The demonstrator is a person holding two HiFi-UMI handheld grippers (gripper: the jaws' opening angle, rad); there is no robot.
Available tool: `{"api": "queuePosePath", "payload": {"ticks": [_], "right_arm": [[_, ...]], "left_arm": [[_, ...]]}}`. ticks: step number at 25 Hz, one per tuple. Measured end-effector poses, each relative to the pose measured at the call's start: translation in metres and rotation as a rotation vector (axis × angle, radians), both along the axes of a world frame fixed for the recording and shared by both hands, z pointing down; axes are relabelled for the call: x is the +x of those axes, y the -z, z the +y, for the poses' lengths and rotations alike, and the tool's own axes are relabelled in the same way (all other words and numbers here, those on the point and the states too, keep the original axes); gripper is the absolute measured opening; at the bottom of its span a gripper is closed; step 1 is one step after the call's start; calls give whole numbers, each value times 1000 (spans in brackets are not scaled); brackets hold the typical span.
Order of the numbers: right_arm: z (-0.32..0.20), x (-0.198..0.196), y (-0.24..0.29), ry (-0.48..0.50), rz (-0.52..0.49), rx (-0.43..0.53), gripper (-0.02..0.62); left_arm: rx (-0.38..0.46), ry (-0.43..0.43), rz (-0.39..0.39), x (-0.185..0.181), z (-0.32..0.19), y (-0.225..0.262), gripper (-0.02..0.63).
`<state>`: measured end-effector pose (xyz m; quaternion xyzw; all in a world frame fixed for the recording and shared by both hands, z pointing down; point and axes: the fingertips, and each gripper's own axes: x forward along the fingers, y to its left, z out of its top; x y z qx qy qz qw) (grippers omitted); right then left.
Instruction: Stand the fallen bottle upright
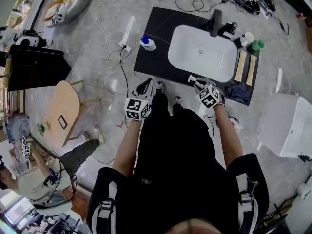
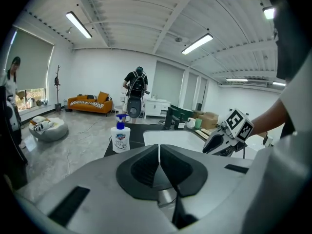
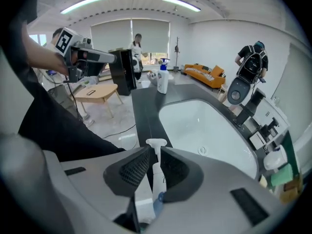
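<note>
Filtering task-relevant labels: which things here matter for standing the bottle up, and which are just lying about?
Job: white pump bottle, right gripper, black counter.
Lying about: blue-capped soap bottle, sink, faucet, wooden boards.

The left gripper (image 2: 159, 147) is closed, its two sides pressed together with nothing in between. Just ahead and a little to the left, a white soap bottle (image 2: 120, 136) with a blue pump stands up straight on the dark tabletop (image 2: 135, 134). Straight ahead is a white sink (image 2: 176, 137). The right gripper (image 2: 213, 143) is off to the right. Far ahead on the left sits an orange sofa (image 2: 90, 104).
</note>
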<state>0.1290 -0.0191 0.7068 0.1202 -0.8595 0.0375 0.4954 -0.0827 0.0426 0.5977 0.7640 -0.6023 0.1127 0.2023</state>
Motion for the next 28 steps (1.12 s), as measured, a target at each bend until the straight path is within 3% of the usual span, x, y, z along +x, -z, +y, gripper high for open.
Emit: {"api": "queuePosePath", "payload": {"ticks": [14,28], "right_arm": [[-16,-13,-51,206,267,-30,187],[-19,-15,-78,211,348,-128,173]], "left_arm": [[-7,127,9,1,49,-1,21],[-18,147,10,5,60,-6,21]]}}
